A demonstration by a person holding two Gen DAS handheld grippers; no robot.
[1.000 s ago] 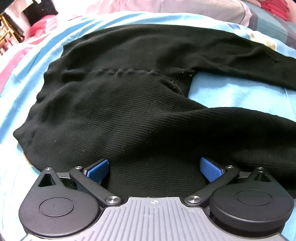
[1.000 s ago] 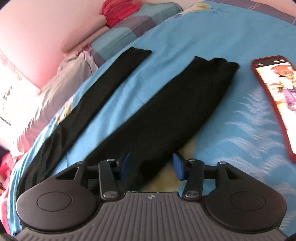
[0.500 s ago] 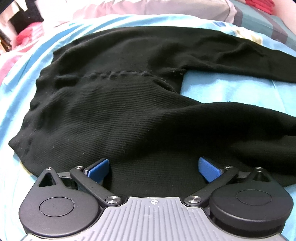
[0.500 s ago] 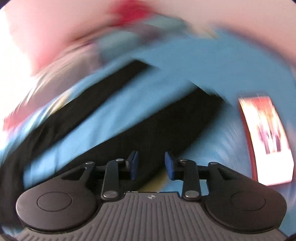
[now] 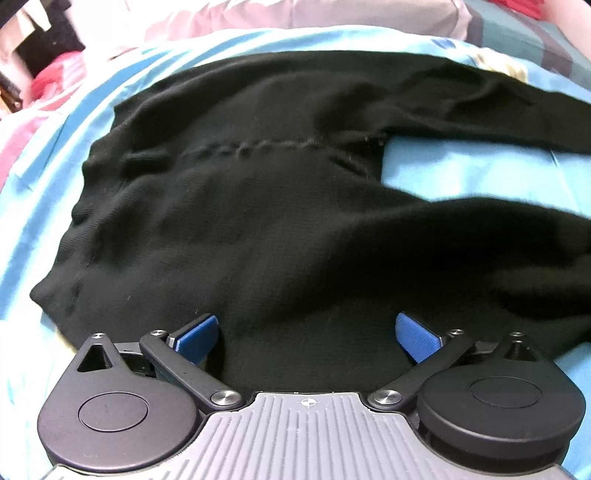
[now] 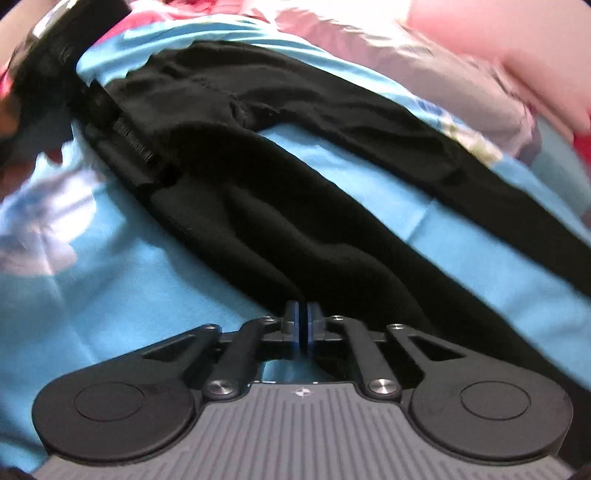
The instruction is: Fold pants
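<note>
1. Blue bedsheet (image 5: 461, 177) is covering the bed, w/ pale printed patches showing at the left of the R wrist view. It is filling most of both views.
2. Black knit pants (image 5: 280, 236) are lying flat on the sheet, waist end toward the left of the L wrist view, two legs running off to the right w/ a wedge of sheet showing btwn them. The crotch seam is showing as a puckered line across the middle.
3. Pink and grey pillows (image 5: 332, 14) are sitting along the far edge of the bed, beyond the pants.
4. L gripper (image 5: 306, 332) is hovering over the pants' near edge, blue pads (image 5: 195, 332) standing wide apart, fabric lying below and btwn them, pads not pressing it.
5. R gripper (image 6: 303, 325) is sitting at the near edge of the nearer pant leg (image 6: 295, 221); its jaws have just been closing and are now pressed together. The view is blurred, so can't tell if fabric is pinched btwn them.
</note>
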